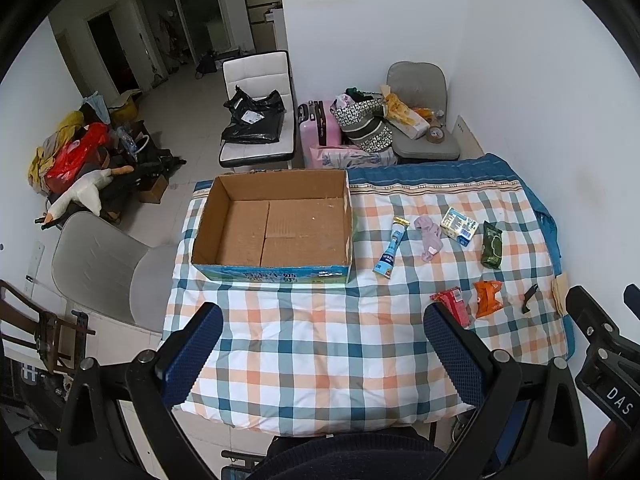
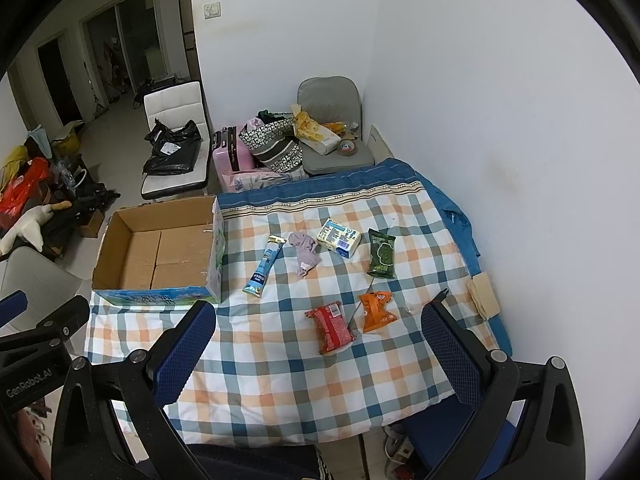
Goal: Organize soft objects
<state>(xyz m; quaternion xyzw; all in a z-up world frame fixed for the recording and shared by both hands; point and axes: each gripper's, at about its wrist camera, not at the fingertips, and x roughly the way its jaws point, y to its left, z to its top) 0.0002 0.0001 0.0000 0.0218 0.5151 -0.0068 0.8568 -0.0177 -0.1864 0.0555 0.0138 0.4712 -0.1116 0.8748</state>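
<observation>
An empty open cardboard box (image 1: 272, 228) (image 2: 160, 248) stands on the left of a plaid quilt (image 1: 320, 336) (image 2: 280, 352). To its right lie a blue tube pack (image 1: 391, 247) (image 2: 264, 266), a lilac sock (image 1: 429, 237) (image 2: 305, 252), a white tissue pack (image 1: 459, 226) (image 2: 338, 237), a green pack (image 1: 492, 245) (image 2: 381, 253), an orange pack (image 1: 487, 298) (image 2: 375, 310) and a red pack (image 1: 454, 305) (image 2: 330, 326). My left gripper (image 1: 323, 320) and right gripper (image 2: 318, 318) are open and empty, held above the quilt's near side.
A small black object (image 1: 529, 298) and a beige folded cloth (image 2: 483, 295) lie near the quilt's right edge by the white wall. Chairs, a pink suitcase (image 1: 318, 122) and bags stand beyond the table. A grey chair (image 1: 100, 268) stands at the left.
</observation>
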